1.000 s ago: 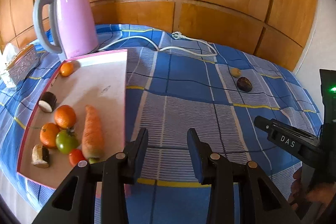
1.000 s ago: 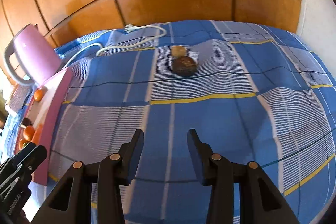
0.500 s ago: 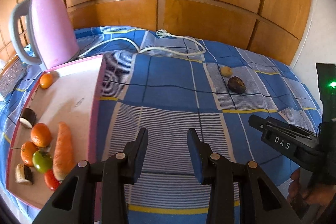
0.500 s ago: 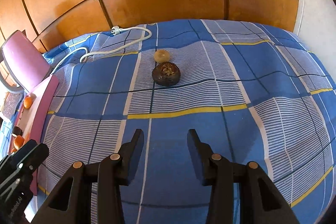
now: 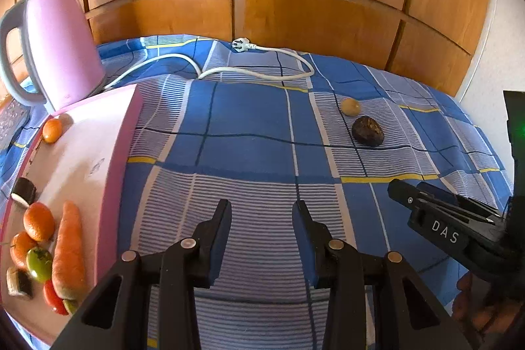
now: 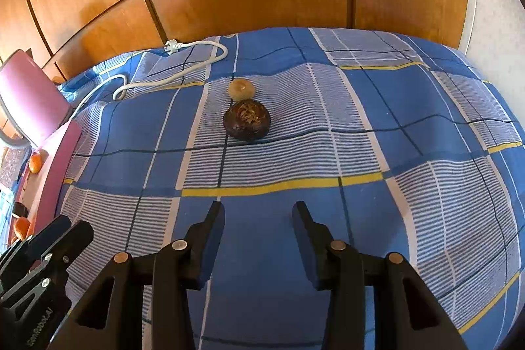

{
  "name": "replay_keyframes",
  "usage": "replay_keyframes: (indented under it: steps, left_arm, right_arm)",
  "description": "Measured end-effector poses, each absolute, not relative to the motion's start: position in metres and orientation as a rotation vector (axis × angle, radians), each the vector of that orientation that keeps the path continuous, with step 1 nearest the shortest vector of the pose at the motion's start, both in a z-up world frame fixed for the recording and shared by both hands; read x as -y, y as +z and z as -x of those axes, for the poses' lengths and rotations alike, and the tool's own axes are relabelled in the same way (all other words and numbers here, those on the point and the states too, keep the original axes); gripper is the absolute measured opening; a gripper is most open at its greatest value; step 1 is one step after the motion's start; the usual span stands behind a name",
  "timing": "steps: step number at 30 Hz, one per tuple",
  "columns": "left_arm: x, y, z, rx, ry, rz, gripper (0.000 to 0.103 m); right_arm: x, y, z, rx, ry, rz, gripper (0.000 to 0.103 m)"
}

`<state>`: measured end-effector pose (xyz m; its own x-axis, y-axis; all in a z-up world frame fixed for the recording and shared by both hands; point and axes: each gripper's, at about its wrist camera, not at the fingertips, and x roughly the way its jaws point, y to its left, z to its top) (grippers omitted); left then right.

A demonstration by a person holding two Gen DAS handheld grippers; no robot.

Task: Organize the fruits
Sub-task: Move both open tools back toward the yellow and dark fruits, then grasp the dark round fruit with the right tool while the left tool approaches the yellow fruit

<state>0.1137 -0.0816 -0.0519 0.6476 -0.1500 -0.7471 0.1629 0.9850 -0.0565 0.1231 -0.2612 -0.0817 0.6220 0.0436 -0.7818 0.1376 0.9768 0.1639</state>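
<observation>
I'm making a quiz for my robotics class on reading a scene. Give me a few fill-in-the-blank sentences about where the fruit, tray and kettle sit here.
1. The carrot lies on the pink ____.
2. The kettle standing behind the tray is coloured ____.
3. The dark round fruit and the small yellow fruit lie on the checked ____.
4. Between both the left tongs and the right tongs there is ____.

Missing words: tray; pink; cloth; nothing

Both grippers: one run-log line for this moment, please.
left gripper open, empty | right gripper open, empty | dark fruit on cloth, untouched
</observation>
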Motion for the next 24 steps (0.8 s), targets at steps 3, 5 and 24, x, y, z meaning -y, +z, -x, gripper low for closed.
replay_keyframes:
  steps: [3, 5, 24]
  left_arm:
    - [0.088, -0.055, -0.121, -0.854, -0.181, -0.017, 0.039]
    - [0.091, -0.056, -0.126, -0.857, -0.183, -0.018, 0.039]
    - [0.110, -0.061, -0.173, -0.865, -0.196, 0.013, 0.039]
  right_arm:
    - [0.265, -0.082, -0.129, -0.899, -0.060, -0.219, 0.043]
    - [0.267, -0.083, -0.134, -0.900, -0.062, -0.225, 0.043]
    - [0.263, -0.087, -0.202, -0.892, -0.004, -0.197, 0.052]
